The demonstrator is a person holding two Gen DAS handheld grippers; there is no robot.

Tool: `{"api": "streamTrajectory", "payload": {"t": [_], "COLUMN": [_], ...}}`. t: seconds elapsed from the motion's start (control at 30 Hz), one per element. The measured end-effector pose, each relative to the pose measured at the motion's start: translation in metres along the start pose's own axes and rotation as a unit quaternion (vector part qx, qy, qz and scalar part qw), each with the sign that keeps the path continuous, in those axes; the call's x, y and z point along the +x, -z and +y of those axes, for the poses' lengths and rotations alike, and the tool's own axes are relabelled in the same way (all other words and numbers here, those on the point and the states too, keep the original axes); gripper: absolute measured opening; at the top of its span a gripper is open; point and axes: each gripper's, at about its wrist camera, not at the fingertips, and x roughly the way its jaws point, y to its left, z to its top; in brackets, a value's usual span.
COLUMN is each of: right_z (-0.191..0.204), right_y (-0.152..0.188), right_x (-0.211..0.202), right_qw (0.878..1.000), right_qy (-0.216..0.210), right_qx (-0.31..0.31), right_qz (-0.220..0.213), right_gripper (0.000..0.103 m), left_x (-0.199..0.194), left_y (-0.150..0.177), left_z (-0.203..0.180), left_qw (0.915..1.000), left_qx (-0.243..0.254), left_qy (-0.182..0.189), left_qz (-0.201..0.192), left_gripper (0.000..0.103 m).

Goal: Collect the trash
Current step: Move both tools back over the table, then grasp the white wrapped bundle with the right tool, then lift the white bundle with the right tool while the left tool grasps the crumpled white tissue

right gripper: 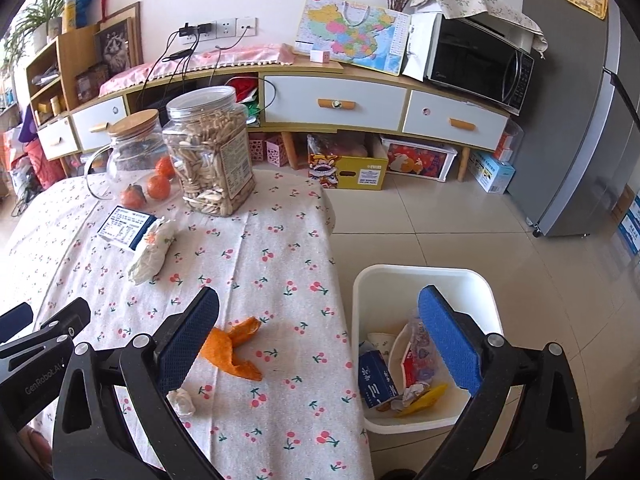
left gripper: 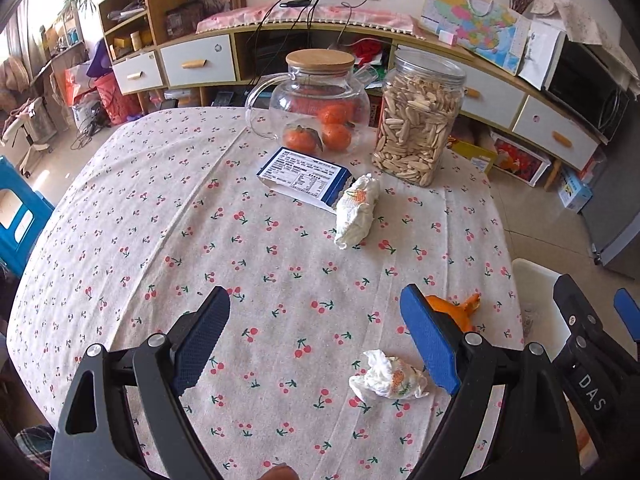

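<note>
On the cherry-print tablecloth [left gripper: 160, 240], a crumpled tissue [left gripper: 388, 380] lies just inside the right finger of my open left gripper [left gripper: 314, 300]. A second, larger tissue wad [left gripper: 358, 210] rests farther off against a blue-and-white box [left gripper: 304, 174]. Orange peel [right gripper: 236, 348] lies near the table's edge, partly behind the left finger of my open right gripper [right gripper: 320, 300]. Nothing sits between that gripper's pads. Its right finger hangs over the white bin [right gripper: 420, 276], which stands on the floor beside the table and holds wrappers and paper. The small tissue [right gripper: 182, 400] shows here too.
A glass teapot [left gripper: 320, 100] with tangerines inside and a clear jar of seeds [left gripper: 418, 120] stand at the table's far side. Beyond are a low cabinet with drawers [right gripper: 336, 104], a microwave [right gripper: 480, 68], a fridge [right gripper: 580, 120] and boxes on the tiled floor.
</note>
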Motion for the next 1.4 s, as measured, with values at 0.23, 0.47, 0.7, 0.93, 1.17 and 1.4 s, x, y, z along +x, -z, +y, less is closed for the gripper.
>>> {"api": "streamTrajectory", "payload": {"t": [0.23, 0.47, 0.7, 0.93, 1.17, 1.4], "right_z": [0.034, 0.087, 0.133, 0.156, 0.162, 0.131], "right_y": [-0.017, -0.034, -0.041, -0.037, -0.036, -0.034], "right_x": [0.022, 0.069, 0.122, 0.152, 0.140, 0.109], "right_qw": [0.998, 0.991, 0.974, 0.968, 0.972, 0.978], "right_qy": [-0.060, -0.088, -0.151, -0.150, -0.139, -0.140], "right_qx": [-0.008, -0.024, -0.024, -0.050, -0.082, -0.064], "right_qz": [0.035, 0.095, 0.170, 0.192, 0.169, 0.141], "right_gripper": [0.096, 0.096, 0.096, 0.088, 0.038, 0.037], "left_x": [0.012, 0.027, 0.031, 0.029, 0.035, 0.039], "left_y": [-0.004, -0.007, -0.012, -0.012, -0.010, -0.008], "left_z": [0.043, 0.085, 0.110, 0.116, 0.115, 0.112], "left_qw": [0.9998, 0.9982, 0.9942, 0.9925, 0.9906, 0.9911], "left_qx": [-0.018, -0.053, -0.096, -0.107, -0.113, -0.110], "left_qy": [-0.006, -0.009, 0.013, 0.028, 0.038, 0.031], "left_qz": [0.010, 0.026, 0.046, 0.052, 0.067, 0.069], "left_gripper": [0.085, 0.085, 0.085, 0.085, 0.085, 0.085]}}
